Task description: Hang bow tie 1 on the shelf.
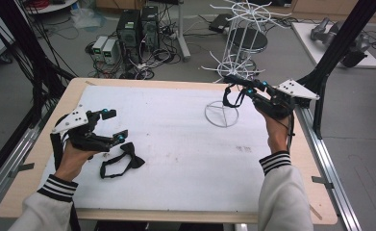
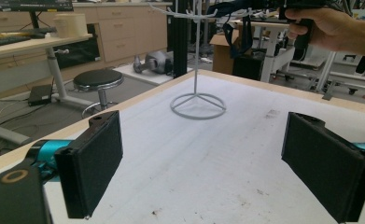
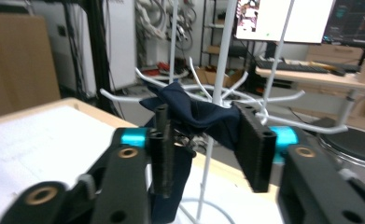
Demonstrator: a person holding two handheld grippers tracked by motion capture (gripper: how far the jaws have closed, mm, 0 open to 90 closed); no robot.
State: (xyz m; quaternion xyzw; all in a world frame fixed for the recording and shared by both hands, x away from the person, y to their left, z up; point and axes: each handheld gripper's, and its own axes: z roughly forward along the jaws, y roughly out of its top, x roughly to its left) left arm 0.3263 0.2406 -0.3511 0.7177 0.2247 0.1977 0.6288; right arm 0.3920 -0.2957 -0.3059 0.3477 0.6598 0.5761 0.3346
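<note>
- High view: the right tongs hold a dark bow tie up at the lower arms of the white wire rack, its strap loop dangling. A second bow tie lies on the counter just beside the left tongs, which stand spread with nothing between them.
- Left gripper view: both black pads are wide apart over bare counter. Farther off, the rack's foot ring and the other hand with the hanging strap show; the second tie does not.
- Right gripper view: the tie's cloth sits between half-parted jaws, draped by a rack arm; whether the pads press it I cannot tell.
- Judgement: hanging is the step in hand. Next, let go fully, back away without snagging, then fetch the second tie.
</note>
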